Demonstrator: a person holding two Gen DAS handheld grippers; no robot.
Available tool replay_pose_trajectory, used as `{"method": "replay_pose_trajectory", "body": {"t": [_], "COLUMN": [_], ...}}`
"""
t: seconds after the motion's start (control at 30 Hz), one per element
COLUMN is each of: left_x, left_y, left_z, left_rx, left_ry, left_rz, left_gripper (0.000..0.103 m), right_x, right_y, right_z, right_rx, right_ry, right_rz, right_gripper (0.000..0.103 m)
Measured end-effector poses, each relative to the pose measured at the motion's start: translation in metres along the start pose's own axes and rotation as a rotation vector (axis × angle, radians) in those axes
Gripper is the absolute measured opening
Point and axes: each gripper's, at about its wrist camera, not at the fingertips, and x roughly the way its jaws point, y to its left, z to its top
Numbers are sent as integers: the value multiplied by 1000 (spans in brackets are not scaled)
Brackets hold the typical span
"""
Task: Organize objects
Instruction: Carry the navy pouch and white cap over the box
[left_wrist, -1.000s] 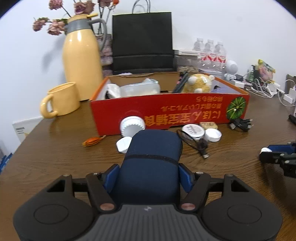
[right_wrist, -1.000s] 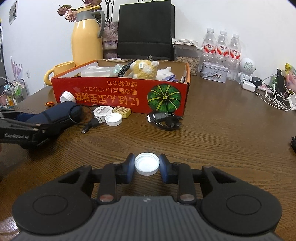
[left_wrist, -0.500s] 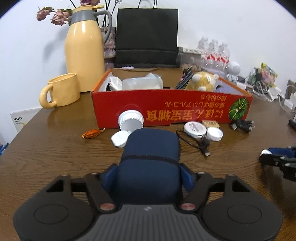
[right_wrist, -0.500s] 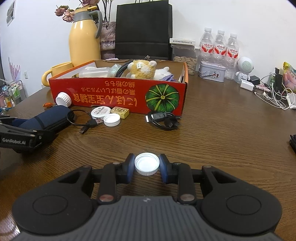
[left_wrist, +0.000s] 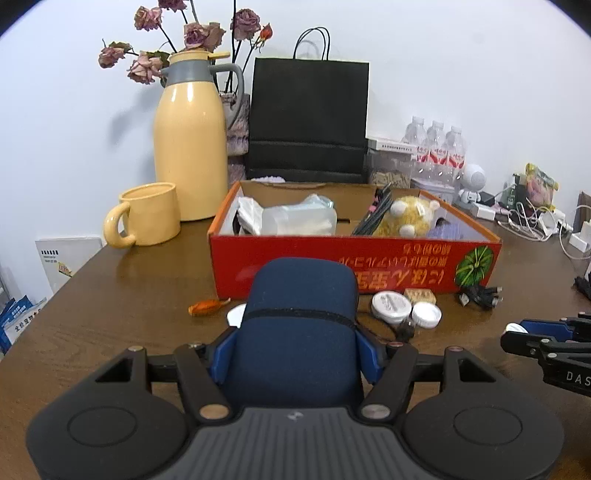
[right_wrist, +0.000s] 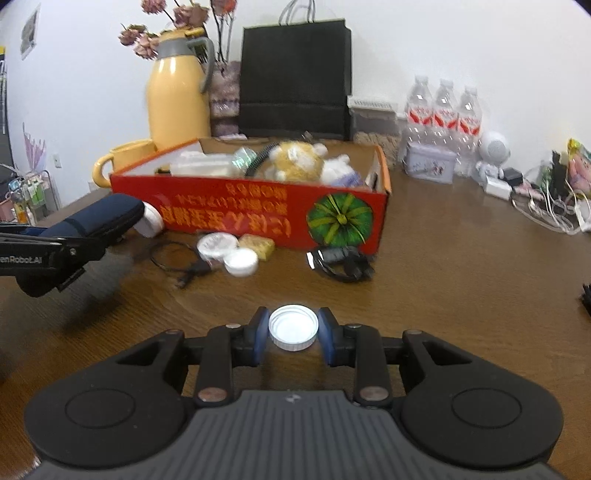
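The left hand-held gripper (left_wrist: 295, 354) is clamped on a navy case (left_wrist: 299, 325), held above the bench (left_wrist: 122, 306) in front of the red box (left_wrist: 354, 258). The right hand-held gripper (right_wrist: 293, 332) pinches a white cap (right_wrist: 293, 326) between its blue pads, low over the bench, well short of the box.

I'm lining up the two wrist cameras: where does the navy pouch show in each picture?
Left wrist view: the navy pouch fills the lower centre, clamped between the left tongs, pointing at the red box.
Right wrist view: the same pouch sits at the left edge, mid-height, raised off the table.
Shared landmark: the red box with its green pumpkin picture, also visible in the right wrist view.
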Motion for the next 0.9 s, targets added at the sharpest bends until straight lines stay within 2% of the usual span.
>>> {"method": "replay_pose_trajectory", "body": {"t": [0.53, 0.9], "left_x": [14, 60], "left_y": [-20, -36], "left_z": [60, 101], "left_rx": [0, -21], "left_ry": [-82, -89], "left_rz": [-31, -30], "left_gripper": [64, 64], "right_x": [16, 44], "right_y": [10, -14], "right_z": [68, 107], "right_rx": [-17, 2], "right_ry": [-136, -194], "right_rz": [25, -12], "right_gripper": [29, 29]}}
